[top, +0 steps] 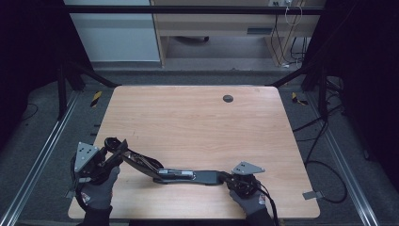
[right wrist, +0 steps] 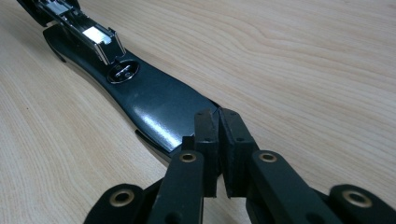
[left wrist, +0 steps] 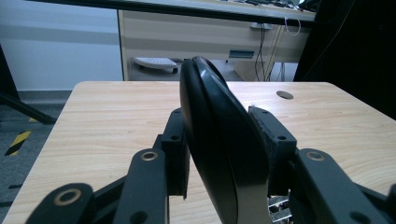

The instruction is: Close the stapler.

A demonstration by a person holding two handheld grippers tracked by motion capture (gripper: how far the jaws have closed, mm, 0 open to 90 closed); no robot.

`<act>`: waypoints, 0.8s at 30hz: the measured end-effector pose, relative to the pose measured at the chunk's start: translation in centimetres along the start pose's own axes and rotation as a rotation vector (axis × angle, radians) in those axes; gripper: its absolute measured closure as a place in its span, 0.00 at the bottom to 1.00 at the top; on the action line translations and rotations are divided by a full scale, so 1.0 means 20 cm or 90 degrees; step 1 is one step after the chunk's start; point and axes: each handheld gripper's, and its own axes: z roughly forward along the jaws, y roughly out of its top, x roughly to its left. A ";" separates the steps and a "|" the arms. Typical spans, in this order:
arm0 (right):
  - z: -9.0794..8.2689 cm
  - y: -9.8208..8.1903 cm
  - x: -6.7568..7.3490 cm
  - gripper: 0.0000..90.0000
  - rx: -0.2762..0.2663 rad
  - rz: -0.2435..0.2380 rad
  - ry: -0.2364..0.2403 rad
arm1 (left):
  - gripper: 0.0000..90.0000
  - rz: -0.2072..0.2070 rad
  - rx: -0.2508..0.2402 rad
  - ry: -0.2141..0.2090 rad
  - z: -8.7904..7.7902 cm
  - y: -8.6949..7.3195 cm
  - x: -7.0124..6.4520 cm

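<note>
At the left of the near table [top: 197, 117] edge, the person's left hand [top: 96, 188] is holding the left gripper [top: 107, 154], whose jaws are clamping the raised black top arm [left wrist: 219, 140] of a stapler [top: 162, 170]. In the left gripper view the two pads [left wrist: 273, 140] are pressing on either side of that rounded arm, which is standing up between them and tilting slightly.

The stapler is lying opened out flat along the near edge, stretching between the two grippers. Its metal staple channel [right wrist: 95, 35] is lying exposed on the middle section.

At the right, the right hand [top: 249, 200] is holding the right gripper [top: 229, 180] against the end of the flat base [right wrist: 159, 105]. Its jaws are standing together with the glossy base just beside them; whether they are pinching its thin edge cannot be told.

The stapler is probably rigid, fairly heavy and hinged, with smooth plastic likely to slip, so gripping the two ends is the sounder hold.

There are no containers on the table.
</note>
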 end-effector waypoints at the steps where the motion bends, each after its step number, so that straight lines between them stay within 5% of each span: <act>1: 0.00 0.00 0.00 0.97 0.001 0.000 0.001 | 0.67 0.004 -0.003 0.002 0.00 0.00 0.00; 24: 0.02 -0.01 0.01 1.00 0.006 0.003 0.019 | 0.74 0.004 -0.023 -0.013 0.01 0.03 -0.09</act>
